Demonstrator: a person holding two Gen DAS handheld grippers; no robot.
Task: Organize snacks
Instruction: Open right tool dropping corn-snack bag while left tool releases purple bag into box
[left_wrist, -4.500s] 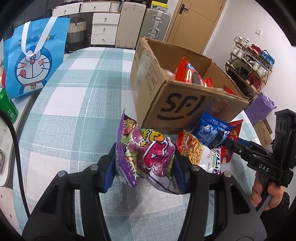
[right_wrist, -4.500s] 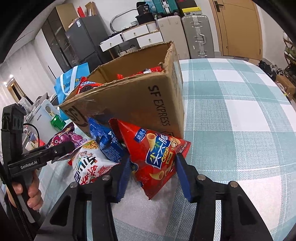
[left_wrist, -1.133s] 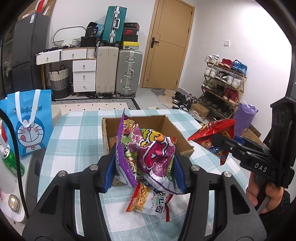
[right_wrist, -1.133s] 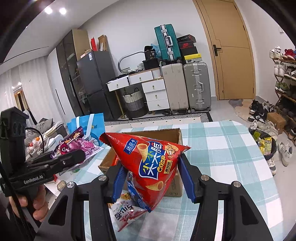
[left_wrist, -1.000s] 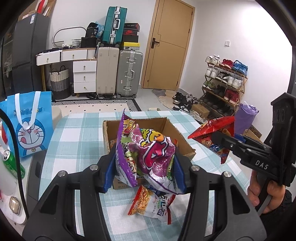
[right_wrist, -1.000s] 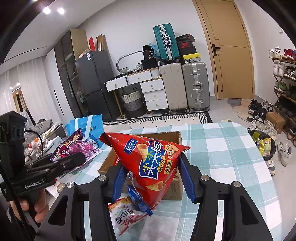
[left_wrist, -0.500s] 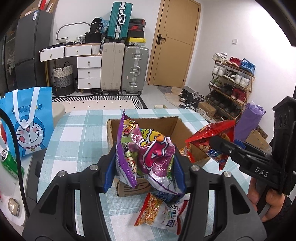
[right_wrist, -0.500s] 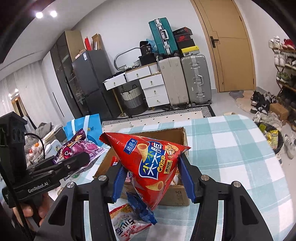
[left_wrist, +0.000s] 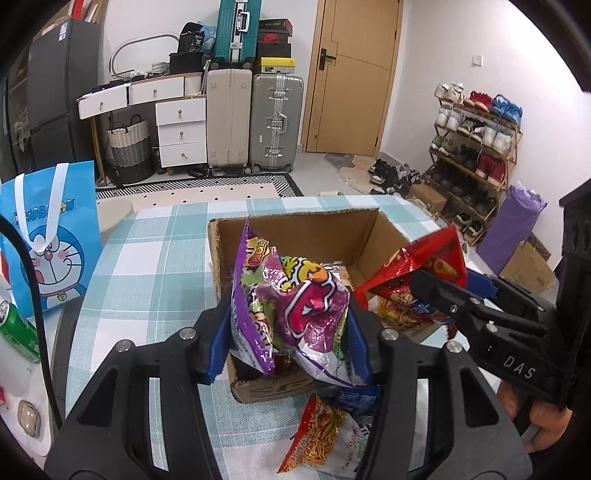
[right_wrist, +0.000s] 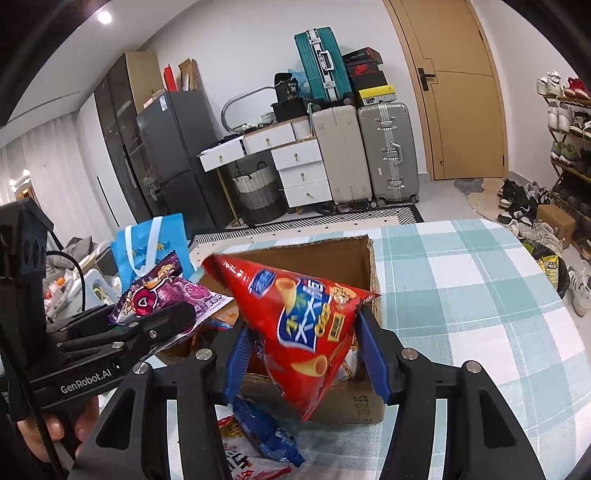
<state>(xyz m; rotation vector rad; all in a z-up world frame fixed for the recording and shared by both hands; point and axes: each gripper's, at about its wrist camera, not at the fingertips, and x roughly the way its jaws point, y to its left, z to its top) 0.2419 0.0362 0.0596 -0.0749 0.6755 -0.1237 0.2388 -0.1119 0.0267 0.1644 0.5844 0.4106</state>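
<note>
My left gripper (left_wrist: 290, 343) is shut on a purple snack bag (left_wrist: 291, 310), held over the near wall of the open cardboard box (left_wrist: 295, 229). My right gripper (right_wrist: 303, 354) is shut on a red triangular corn-snack bag (right_wrist: 299, 321), which hangs above the box (right_wrist: 325, 254). Each gripper shows in the other's view: the right one (left_wrist: 439, 288) carries its red bag (left_wrist: 421, 266) over the box's right side, the left one (right_wrist: 184, 314) brings the purple bag (right_wrist: 166, 291) in from the left. Other snack packets lie inside the box.
On the checked tablecloth (left_wrist: 155, 258) in front of the box lie an orange noodle-snack bag (left_wrist: 325, 428) and a blue packet (right_wrist: 266, 432). A blue cartoon gift bag (left_wrist: 48, 236) and a green can (left_wrist: 18, 332) stand at the left. Suitcases, drawers and a shoe rack stand behind.
Both grippers have come down and forward toward the box, each still holding its bag. The box looks larger and closer, and the two bags now hang over its opening.
</note>
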